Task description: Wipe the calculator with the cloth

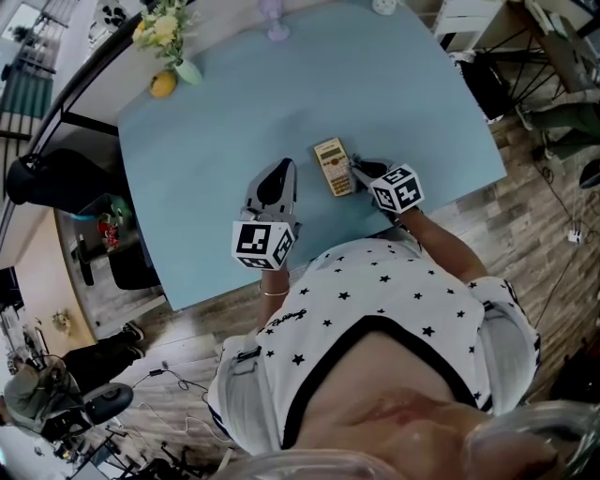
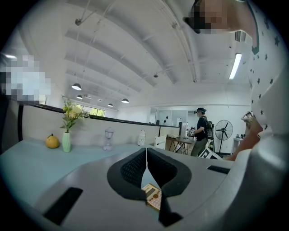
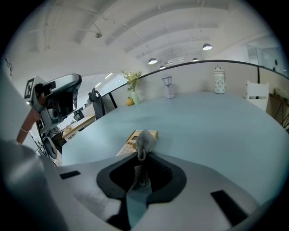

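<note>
A beige calculator [image 1: 333, 167] lies flat on the light blue table [image 1: 216, 187], near its front edge. My right gripper [image 1: 358, 172] sits just right of the calculator, shut on a small grey cloth [image 3: 146, 140]. The cloth sticks up past the right gripper's [image 3: 143, 154] fingertips and hangs over the calculator's [image 3: 132, 140] near end. My left gripper [image 1: 281, 171] hovers left of the calculator, raised off the table, its jaws shut with nothing between them. In the left gripper view the calculator [image 2: 153, 196] shows below the left gripper [image 2: 146, 152].
A vase of flowers [image 1: 164, 37] and a yellow fruit [image 1: 163, 84] stand at the far left corner. A lilac lamp-like object [image 1: 275, 19] and a white jar [image 1: 383, 6] stand at the far edge. A person [image 2: 200, 131] stands far off by a fan [image 2: 222, 131].
</note>
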Demonstrator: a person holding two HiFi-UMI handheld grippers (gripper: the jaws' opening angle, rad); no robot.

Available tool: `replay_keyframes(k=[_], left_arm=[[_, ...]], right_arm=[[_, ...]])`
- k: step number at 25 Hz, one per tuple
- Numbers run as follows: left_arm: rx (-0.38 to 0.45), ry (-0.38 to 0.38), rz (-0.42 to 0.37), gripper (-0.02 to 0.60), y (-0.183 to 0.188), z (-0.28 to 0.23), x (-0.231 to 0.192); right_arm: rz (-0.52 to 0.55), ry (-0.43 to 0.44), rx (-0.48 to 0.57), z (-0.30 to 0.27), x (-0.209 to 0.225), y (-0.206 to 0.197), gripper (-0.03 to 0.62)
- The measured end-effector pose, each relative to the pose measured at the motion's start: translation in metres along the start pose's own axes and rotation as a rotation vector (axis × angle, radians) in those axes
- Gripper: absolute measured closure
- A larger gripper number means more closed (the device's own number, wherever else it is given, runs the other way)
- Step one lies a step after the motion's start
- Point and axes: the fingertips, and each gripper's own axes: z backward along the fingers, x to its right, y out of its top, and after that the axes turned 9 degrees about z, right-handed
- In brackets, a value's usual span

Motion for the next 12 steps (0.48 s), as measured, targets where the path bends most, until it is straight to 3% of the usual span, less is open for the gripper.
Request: replay_keyframes(k=[5,12], left_arm=[[0.010,0.006,-0.007,0.551,0.000,0.002,0.002],[-0.001,0.012,-0.010,0.551,-0.002,0.007,-0.001]], right_arm=[[-0.011,-0.024,0.045,0.007,0.008,0.010,0.542],[-0.030,-0.094,0.276,0.042,0.018,0.080,0.543]])
